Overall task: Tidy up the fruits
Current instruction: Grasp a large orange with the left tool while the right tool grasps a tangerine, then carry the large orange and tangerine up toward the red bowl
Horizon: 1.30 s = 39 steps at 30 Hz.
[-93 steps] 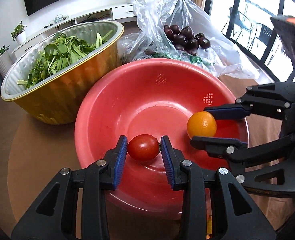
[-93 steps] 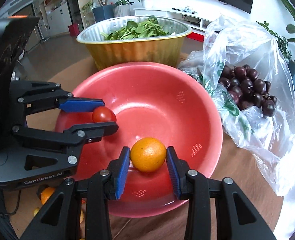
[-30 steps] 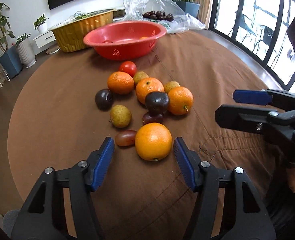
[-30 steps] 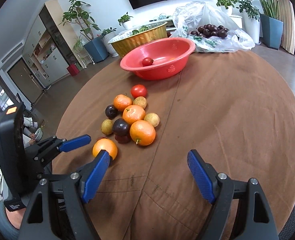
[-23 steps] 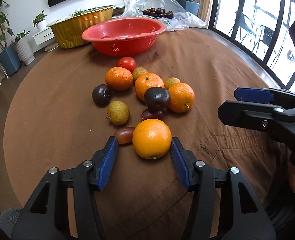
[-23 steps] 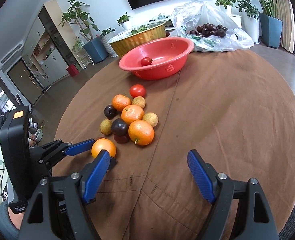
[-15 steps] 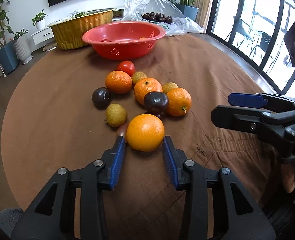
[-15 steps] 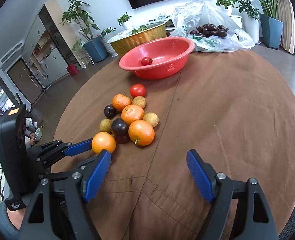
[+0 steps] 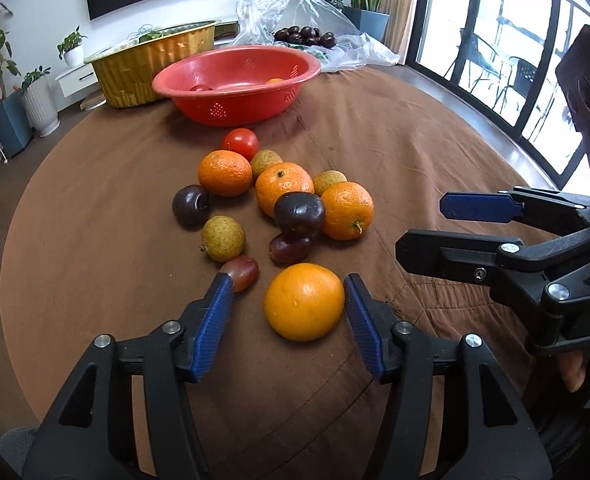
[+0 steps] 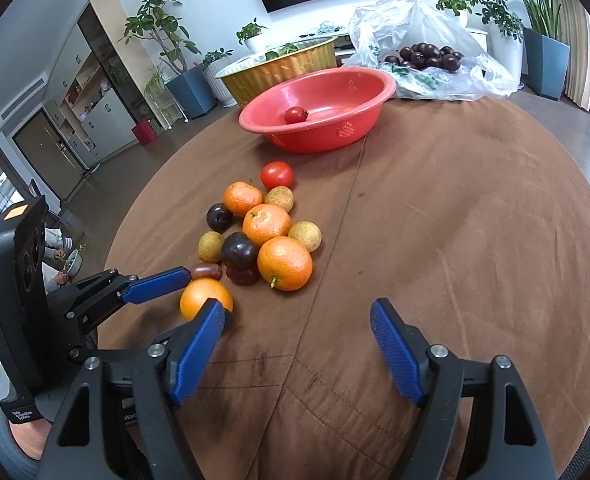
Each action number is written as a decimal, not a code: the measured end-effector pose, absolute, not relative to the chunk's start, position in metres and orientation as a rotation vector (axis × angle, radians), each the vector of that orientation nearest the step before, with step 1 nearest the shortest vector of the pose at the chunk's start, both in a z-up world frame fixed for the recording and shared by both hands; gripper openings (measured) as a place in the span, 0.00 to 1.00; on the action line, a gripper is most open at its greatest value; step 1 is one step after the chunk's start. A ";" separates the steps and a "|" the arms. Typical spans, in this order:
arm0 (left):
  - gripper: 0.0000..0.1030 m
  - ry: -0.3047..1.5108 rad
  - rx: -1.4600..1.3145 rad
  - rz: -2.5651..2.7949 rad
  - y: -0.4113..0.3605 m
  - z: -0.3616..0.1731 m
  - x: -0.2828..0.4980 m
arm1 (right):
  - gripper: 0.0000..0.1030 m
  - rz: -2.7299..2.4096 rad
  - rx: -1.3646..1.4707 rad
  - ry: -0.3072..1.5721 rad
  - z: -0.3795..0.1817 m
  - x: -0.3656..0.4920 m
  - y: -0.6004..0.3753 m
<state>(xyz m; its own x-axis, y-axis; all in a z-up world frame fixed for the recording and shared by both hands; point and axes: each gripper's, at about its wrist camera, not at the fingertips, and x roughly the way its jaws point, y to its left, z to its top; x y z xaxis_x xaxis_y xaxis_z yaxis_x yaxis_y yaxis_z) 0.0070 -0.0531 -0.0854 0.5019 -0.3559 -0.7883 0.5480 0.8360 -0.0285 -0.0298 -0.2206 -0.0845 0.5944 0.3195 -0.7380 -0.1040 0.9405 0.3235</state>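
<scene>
lying loose between spread jaws: orange (image 9: 303, 301)

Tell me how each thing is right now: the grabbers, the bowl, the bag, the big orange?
Left gripper: open, around the orange.
Right gripper: open, empty.
Orange: on the cloth, ungripped.
Red bowl: upright, tomato inside.
Bag: open, dark fruit showing.
Gold tub: upright, holding greens.

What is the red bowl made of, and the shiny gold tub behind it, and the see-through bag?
The red bowl looks like smooth moulded plastic, with little patches of punched drain holes. The gold tub is probably thin foil: its wall is crinkled in ridges and glints like metal. The bag looks like thin clear plastic film, wrinkled and glossy, with dark fruit showing through.
</scene>
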 end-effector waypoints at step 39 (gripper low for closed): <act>0.37 0.876 0.050 -0.601 0.005 -0.083 -0.006 | 0.53 0.275 0.077 0.966 -0.100 0.013 -0.190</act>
<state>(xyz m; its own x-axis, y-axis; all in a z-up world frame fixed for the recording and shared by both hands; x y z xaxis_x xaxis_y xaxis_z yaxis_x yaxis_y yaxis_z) -0.0057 0.0053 -0.0827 0.4871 -0.4744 -0.7333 0.5140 0.8345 -0.1984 0.0132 -0.1899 -0.0996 0.5368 0.2649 -0.8011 -0.1962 0.9626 0.1868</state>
